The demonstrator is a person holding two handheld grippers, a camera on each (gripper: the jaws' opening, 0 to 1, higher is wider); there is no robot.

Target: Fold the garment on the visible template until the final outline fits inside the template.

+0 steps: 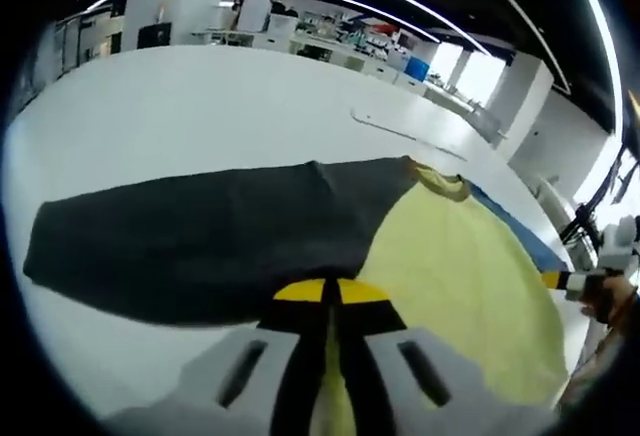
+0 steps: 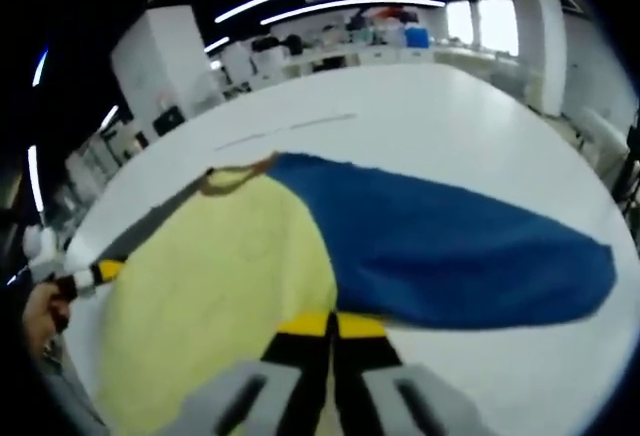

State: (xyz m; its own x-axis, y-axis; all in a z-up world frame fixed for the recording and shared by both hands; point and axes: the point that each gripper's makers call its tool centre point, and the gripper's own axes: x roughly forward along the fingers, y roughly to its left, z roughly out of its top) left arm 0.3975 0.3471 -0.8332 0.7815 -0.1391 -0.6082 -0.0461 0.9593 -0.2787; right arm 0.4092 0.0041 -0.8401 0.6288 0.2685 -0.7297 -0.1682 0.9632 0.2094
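Garment (image 1: 450,266): a raglan-style top, pale yellow body, charcoal sleeve (image 1: 200,236) toward 9 o'clock in the left gripper view, blue sleeve (image 2: 450,246) toward 3 o'clock in the right gripper view, collar (image 2: 235,178) at about 11 o'clock there. It lies spread flat on a large white table (image 1: 180,106). Left gripper (image 1: 327,301): jaws drawn together at the body's edge, just where the charcoal sleeve joins; they look pinched on the fabric, though I cannot be sure. Right gripper (image 2: 330,328): the same, closed at the yellow-blue seam. Handling judgement: light, limp knit, no stiffness; it should drape and drag, not slip, and will crease where pinched. Best holds look like sleeve ends or shoulder seams, lifting low to fold each sleeve over the body. Room: bare table past both sleeve tips and beyond the collar. A thin line (image 1: 400,128) marked on the table at 1 o'clock may be template edge; cannot confirm. The table edge lies near the hem side.
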